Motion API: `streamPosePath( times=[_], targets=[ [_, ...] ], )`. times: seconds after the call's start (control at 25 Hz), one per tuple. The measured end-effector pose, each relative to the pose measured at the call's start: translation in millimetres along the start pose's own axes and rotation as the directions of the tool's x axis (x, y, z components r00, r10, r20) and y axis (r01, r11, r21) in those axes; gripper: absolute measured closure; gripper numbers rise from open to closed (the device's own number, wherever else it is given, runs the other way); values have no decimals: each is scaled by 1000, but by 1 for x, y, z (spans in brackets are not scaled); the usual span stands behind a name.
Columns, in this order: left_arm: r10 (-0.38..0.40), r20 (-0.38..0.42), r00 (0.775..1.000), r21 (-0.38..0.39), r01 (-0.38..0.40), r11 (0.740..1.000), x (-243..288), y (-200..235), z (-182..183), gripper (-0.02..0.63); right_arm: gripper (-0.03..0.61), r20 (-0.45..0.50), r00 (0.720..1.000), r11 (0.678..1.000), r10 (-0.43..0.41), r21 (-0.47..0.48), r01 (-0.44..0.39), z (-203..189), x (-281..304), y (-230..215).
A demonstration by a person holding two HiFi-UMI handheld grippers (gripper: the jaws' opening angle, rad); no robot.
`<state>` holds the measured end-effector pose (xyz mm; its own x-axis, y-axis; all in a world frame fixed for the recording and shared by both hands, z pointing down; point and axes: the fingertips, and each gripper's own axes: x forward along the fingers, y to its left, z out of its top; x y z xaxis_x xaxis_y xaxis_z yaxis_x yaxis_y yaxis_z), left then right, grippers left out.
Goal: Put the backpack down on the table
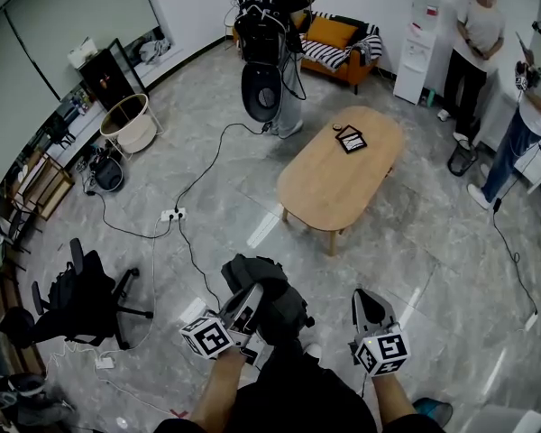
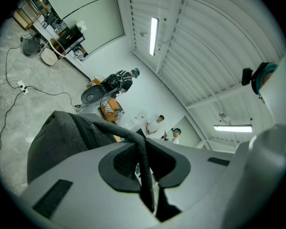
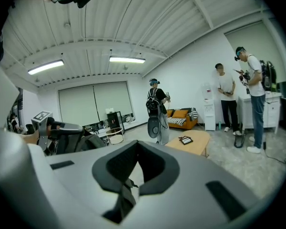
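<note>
Table is standing well ahead, backpack is hanging at the person's legs, left gripper is clamping its strap, right gripper is apparently pinching a second strap; carrying level and lowering base-first looks wisest.

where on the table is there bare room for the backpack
On the table, the near end and the middle are bare, out to the rim on both sides. Only the far end is taken: a small black item lies there.
</note>
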<state>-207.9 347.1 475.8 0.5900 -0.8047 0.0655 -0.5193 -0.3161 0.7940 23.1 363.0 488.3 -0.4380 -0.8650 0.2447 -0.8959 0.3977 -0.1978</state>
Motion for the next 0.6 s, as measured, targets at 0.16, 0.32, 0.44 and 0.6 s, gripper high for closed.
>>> streamPosePath(
  times=[0.16, 0.32, 0.44, 0.6],
  targets=[
    [-7, -33, 999, 5, 7, 1000, 12, 3, -6, 569, 569, -4, 1000, 1000, -28, 13, 28, -5, 0, -11],
    [-16, -38, 999, -5, 16, 1000, 33, 10, -2, 569, 569, -19, 999, 999, -36, 4, 36, -4, 21, -21],
    [-20, -41, 999, -20, 19, 1000, 53, 19, 4, 569, 569, -29, 999, 999, -36, 2, 36, 0, 43, -30],
    [-37, -46, 998, -35, 36, 999, 81, 30, 16, 569, 569, -44, 999, 999, -31, -11, 30, 8, 78, -40]
  ],
)
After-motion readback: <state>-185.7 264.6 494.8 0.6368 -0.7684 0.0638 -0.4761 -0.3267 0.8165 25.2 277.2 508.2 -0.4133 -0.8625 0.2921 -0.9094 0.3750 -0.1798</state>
